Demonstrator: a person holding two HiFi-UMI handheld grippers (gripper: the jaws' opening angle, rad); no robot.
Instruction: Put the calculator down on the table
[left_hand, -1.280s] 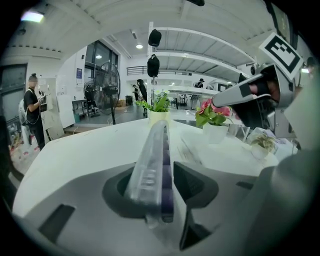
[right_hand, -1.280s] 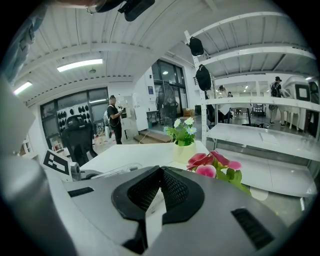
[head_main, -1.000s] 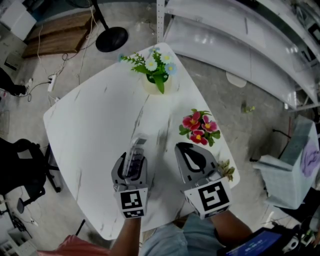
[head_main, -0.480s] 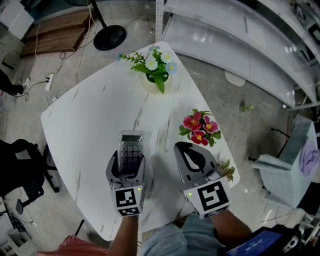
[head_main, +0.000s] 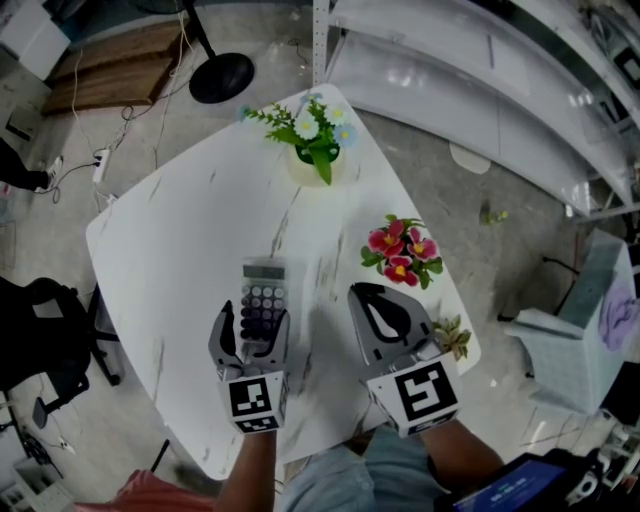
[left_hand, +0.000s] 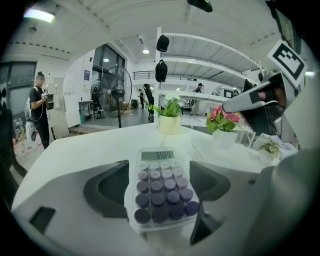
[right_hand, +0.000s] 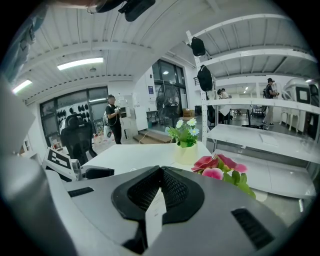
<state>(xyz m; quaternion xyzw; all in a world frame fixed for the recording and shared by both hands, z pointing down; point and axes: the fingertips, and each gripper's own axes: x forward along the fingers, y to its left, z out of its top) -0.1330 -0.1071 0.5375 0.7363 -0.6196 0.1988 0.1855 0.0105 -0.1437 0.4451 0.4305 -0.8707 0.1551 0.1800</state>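
Observation:
The calculator (head_main: 263, 300), pale with purple round keys and a small screen, lies flat and face up on the white marble table (head_main: 180, 240). My left gripper (head_main: 252, 330) straddles its near end. Its jaws are opening and stand wide, with the pads apart from the calculator's sides. In the left gripper view the calculator (left_hand: 160, 185) fills the gap of my left gripper (left_hand: 159, 175). My right gripper (head_main: 385, 318) hovers just to the right, shut with no object held; in the right gripper view my right gripper (right_hand: 159, 192) shows its jaws meeting.
A yellow vase of white and blue flowers (head_main: 318, 150) stands at the table's far edge. A pot of pink flowers (head_main: 402, 255) stands at the right, with a small plant (head_main: 452, 338) by the right corner. A black chair (head_main: 40, 340) stands left of the table.
The calculator, held on edge between the left jaws a second ago, now lies flat on the table. The left jaws have spread apart. The right gripper has not moved.

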